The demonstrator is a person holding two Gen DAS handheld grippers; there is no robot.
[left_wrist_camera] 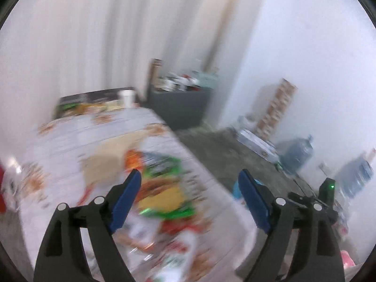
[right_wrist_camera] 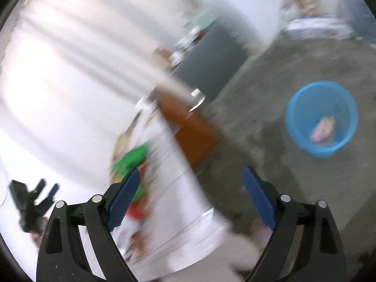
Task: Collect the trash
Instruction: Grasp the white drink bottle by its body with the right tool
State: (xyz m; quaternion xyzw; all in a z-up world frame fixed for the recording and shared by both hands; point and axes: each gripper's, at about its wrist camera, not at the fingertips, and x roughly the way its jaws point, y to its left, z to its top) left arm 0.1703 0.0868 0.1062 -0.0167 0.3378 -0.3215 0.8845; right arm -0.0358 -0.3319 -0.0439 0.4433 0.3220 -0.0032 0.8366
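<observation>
Both views are smeared by motion. A heap of crumpled wrappers [left_wrist_camera: 162, 188] in green, yellow, orange and red lies on the table's white patterned cloth [left_wrist_camera: 98, 136]. My left gripper [left_wrist_camera: 189, 176] hovers open above that heap, with nothing between its blue pads. In the right wrist view my right gripper [right_wrist_camera: 190, 172] is open and empty over the table's edge, with green and red wrappers [right_wrist_camera: 131, 162] beside its left pad. A blue basin [right_wrist_camera: 320, 117] stands on the floor to the right with a pink and yellow wrapper [right_wrist_camera: 323, 127] inside. The left gripper [right_wrist_camera: 48, 186] shows at far left.
A dark grey cabinet [left_wrist_camera: 181, 103] loaded with clutter stands beyond the table's far end. Water jugs [left_wrist_camera: 297, 155], flat boxes [left_wrist_camera: 256, 141] and a tall patterned stack [left_wrist_camera: 275, 108] line the right wall. A white cup [left_wrist_camera: 127, 97] sits at the table's far end. The grey floor [right_wrist_camera: 270, 89] surrounds the basin.
</observation>
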